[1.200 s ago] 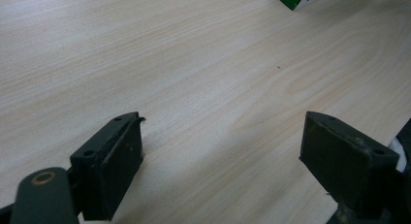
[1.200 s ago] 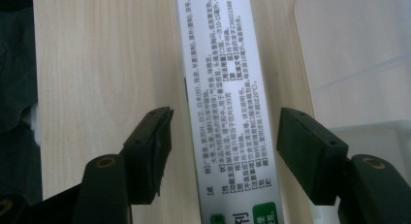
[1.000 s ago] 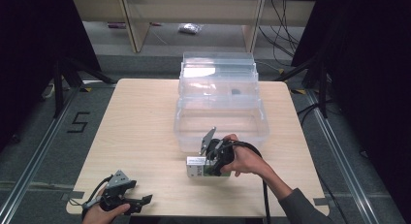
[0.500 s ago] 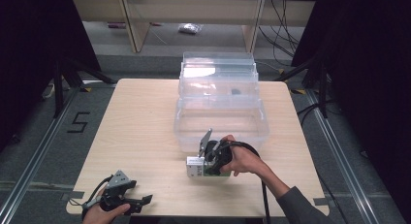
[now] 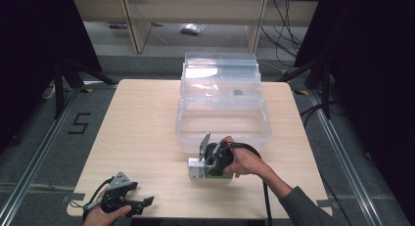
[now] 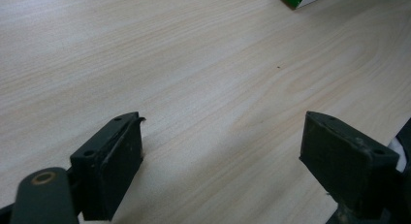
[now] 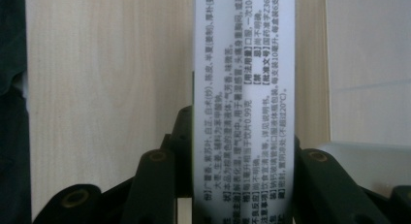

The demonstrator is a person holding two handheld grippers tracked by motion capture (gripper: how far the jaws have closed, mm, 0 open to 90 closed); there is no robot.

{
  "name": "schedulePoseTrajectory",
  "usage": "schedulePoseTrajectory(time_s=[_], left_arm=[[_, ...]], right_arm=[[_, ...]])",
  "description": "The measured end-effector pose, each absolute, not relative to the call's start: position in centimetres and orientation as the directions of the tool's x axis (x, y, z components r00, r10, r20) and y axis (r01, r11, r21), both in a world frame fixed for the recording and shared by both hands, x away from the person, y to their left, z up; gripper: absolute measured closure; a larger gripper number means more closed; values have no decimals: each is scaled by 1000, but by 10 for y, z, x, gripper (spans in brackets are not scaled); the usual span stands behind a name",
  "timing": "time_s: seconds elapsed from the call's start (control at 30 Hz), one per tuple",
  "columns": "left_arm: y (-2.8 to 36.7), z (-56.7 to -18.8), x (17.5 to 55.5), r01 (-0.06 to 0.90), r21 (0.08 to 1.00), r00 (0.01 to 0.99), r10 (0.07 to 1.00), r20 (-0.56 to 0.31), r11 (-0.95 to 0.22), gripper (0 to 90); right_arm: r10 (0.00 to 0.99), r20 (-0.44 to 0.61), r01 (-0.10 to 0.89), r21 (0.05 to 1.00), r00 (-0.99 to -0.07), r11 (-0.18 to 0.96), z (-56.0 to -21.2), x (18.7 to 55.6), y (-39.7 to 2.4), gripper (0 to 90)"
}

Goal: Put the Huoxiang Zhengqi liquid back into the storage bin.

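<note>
Both grippers are black. The left gripper carries a grey three-cornered plate behind its jaws. A black cable trails behind the right gripper, past a grey sleeve.

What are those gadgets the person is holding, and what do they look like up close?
Each is a black hand-held gripper: left gripper, right gripper. Two flat black jaws with screw holes, a grey three-cornered plate on top, a black cable trailing off. The right arm wears a grey sleeve.
</note>
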State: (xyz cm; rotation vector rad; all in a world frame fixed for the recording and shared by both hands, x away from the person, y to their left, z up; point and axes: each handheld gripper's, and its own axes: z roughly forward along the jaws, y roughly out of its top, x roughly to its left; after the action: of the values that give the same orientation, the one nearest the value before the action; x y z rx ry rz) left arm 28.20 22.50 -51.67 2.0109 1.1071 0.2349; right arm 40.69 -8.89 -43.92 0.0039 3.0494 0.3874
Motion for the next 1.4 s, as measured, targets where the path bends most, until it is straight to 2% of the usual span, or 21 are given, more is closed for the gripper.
schedulePoseTrajectory(time_s=[0.03, 0.1, 0.17, 0.2, 0.37, 0.7, 0.8, 0.83, 1.07, 1.1, 1.13, 1.4], left_arm=[[225, -517, 282, 622, 728, 600, 773, -206, -289, 148], [225, -516, 282, 625, 724, 600, 773, -205, -293, 149], [226, -516, 283, 626, 722, 604, 769, -209, -295, 148], [225, -517, 282, 626, 724, 596, 776, -205, -289, 148], [225, -516, 282, 628, 722, 600, 772, -211, -290, 148], [227, -516, 283, 628, 713, 607, 769, -200, -311, 148], [227, -516, 283, 629, 714, 606, 770, -200, -309, 148], [227, -516, 283, 628, 714, 606, 770, -199, -309, 148], [225, -517, 283, 631, 717, 599, 774, -207, -297, 148], [226, -517, 283, 631, 717, 599, 774, -206, -297, 148], [226, -517, 283, 630, 717, 600, 773, -207, -297, 148], [226, -517, 283, 631, 718, 598, 774, -208, -294, 148]], right_arm=[[52, -47, 39, 243, -998, 969, -436, 404, -90, 651], [0, -53, -14, 267, -999, 964, -434, 408, -92, 651], [68, -29, 58, 261, -997, 964, -426, 403, -94, 651], [22, -43, 10, 269, -999, 963, -424, 406, -96, 650], [15, -47, 0, 291, -999, 957, -409, 407, -104, 650], [91, -34, 76, 299, -995, 951, -379, 408, -125, 651], [72, -49, 54, 308, -996, 950, -370, 411, -129, 651], [105, -32, 90, 300, -994, 950, -367, 409, -131, 651], [121, -70, 93, 316, -990, 944, -340, 413, -140, 652], [148, -64, 122, 306, -987, 944, -337, 412, -141, 652], [111, -77, 81, 314, -991, 946, -335, 416, -141, 652], [142, -76, 112, 310, -987, 944, -316, 428, -149, 652]])
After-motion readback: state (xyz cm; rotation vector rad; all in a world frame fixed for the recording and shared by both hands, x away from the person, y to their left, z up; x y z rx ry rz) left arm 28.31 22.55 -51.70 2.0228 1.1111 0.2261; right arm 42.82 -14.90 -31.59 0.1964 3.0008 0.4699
